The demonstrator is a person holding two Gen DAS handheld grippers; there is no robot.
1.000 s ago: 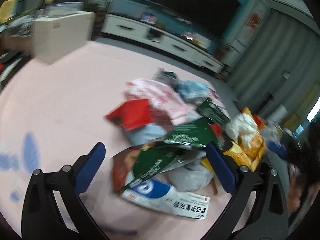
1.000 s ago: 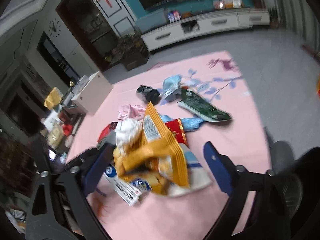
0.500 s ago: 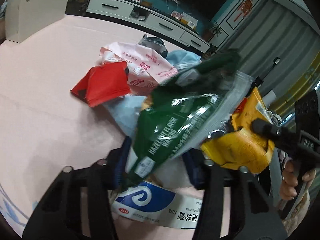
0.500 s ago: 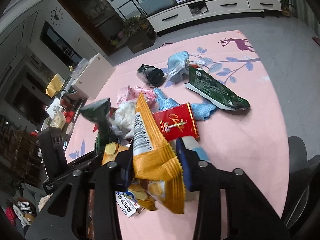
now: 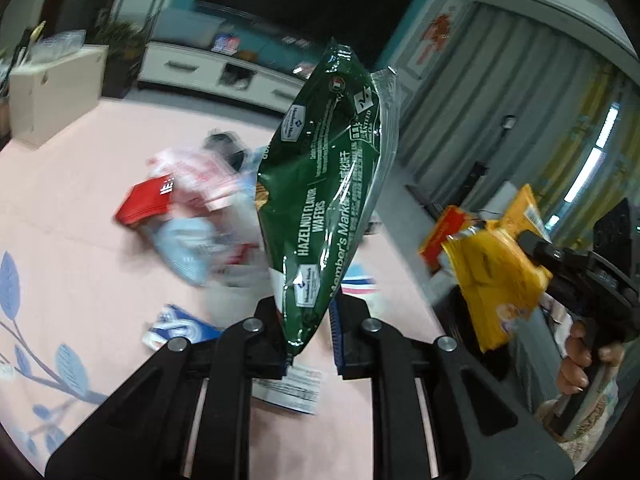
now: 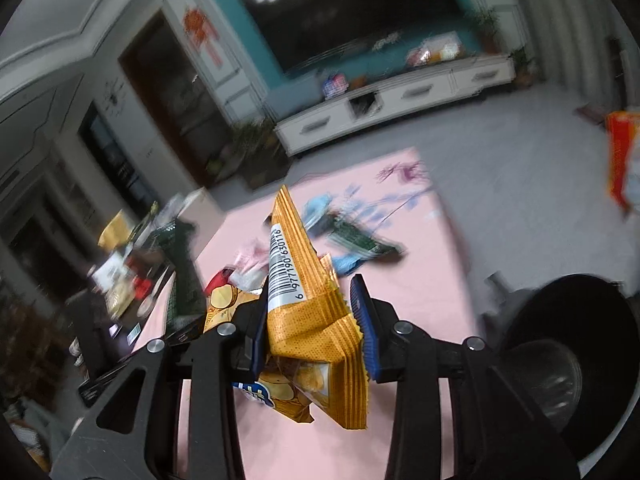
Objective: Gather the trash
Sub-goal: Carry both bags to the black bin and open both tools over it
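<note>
Both tools are carrying trash off the pink rug [image 5: 80,248], so the lifting step is in hand. The left tool [image 5: 306,320] is pinching the lower end of a green wafer bag [image 5: 324,200], which is standing upright above the litter pile [image 5: 192,216]. The right tool [image 6: 308,320] is pinching a crumpled yellow snack bag [image 6: 312,320] clear of the floor. Next, each bag probably needs carrying to a bin; a dark round container [image 6: 568,352] is sitting at the near right, though I cannot tell if it is one. Open rug is lying near and left; the pile is crowding the middle.
</note>
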